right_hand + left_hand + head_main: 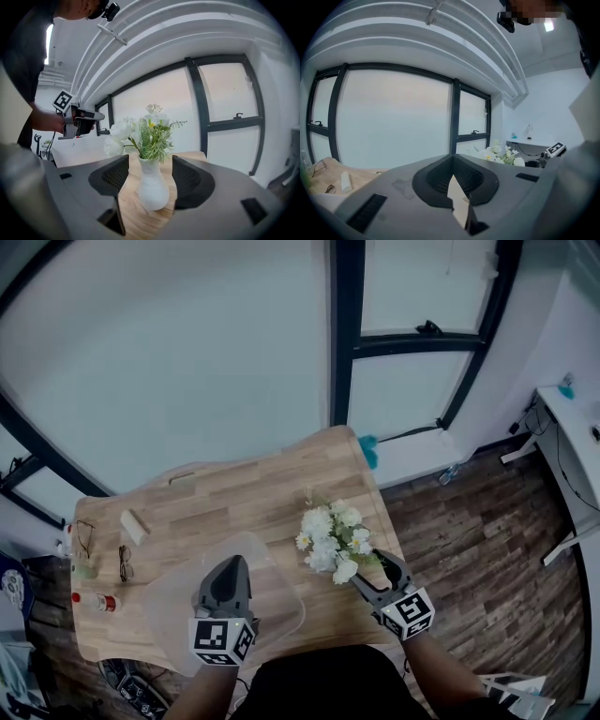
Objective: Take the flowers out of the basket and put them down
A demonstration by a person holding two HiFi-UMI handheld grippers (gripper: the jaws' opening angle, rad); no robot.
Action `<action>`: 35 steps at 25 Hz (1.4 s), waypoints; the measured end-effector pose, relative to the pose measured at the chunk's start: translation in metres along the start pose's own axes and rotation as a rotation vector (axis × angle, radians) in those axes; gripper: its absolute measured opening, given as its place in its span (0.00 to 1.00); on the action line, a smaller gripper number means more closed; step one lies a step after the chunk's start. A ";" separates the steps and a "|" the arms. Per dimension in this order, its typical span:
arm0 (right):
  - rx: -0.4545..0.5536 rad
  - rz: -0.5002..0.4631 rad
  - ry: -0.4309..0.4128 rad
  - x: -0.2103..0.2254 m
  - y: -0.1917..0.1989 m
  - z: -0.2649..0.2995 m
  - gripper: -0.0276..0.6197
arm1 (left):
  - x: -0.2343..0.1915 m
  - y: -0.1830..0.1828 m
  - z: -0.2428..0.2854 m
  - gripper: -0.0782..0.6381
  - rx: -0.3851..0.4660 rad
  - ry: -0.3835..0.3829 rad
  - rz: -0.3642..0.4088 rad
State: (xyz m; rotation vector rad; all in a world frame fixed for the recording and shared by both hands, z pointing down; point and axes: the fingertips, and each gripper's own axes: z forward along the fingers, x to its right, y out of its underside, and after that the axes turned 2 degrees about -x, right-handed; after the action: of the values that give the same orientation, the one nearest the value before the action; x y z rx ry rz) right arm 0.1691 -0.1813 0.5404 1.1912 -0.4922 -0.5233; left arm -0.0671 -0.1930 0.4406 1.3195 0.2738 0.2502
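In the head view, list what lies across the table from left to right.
glasses → small block → basket → flowers → right gripper

I got soft bluish daylight from the windows (225, 108); the flowers (143, 133) looked sharp, and both gripper views curved and darkened at the edges.

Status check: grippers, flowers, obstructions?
Left gripper shut on basket rim. Right gripper open, jaws flanking vase. Flowers upright on table, outside basket. Nothing in the way.
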 end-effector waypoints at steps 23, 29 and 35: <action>0.073 -0.003 0.071 0.020 -0.052 -0.051 0.40 | 0.009 0.000 -0.011 0.12 0.009 0.012 0.012; 0.078 -0.028 0.080 0.024 -0.054 -0.053 0.22 | 0.005 0.007 -0.018 0.11 -0.004 -0.005 0.009; 0.076 -0.019 0.081 0.029 -0.055 -0.054 0.08 | 0.009 0.018 -0.020 0.12 -0.030 -0.002 0.022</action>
State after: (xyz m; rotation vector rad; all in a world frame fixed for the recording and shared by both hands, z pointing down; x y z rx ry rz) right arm 0.2176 -0.1752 0.4745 1.2861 -0.4350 -0.4738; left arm -0.0659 -0.1673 0.4529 1.2940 0.2525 0.2708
